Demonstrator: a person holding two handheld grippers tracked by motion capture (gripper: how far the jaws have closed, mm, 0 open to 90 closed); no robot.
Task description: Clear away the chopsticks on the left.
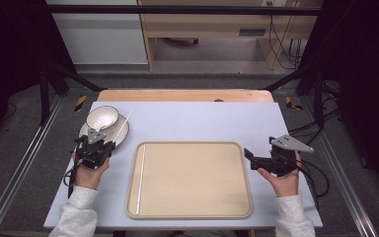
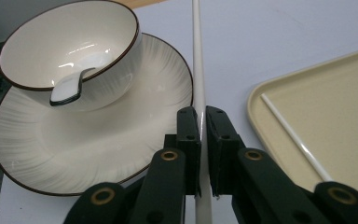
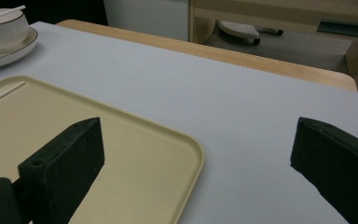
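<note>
A white chopstick (image 2: 198, 84) is pinched in the left claw (image 2: 200, 123), its long axis pointing away past the plate (image 2: 74, 144); its mate (image 1: 141, 177) on the tray (image 1: 192, 213) lies to the right. The right claw (image 3: 196, 154) is spread wide.

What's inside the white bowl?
A white spoon lies inside the bowl, its handle tip hooked over the near rim. The bowl sits on a plate, hiding the plate's middle underneath.

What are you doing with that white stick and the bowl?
A person holds a gripper in each hand. The left gripper is pinching a white chopstick beside the bowl, which sits on a plate. A second chopstick lies along the left edge of the beige tray. The right gripper waits open by the tray's right side, holding nothing.
</note>
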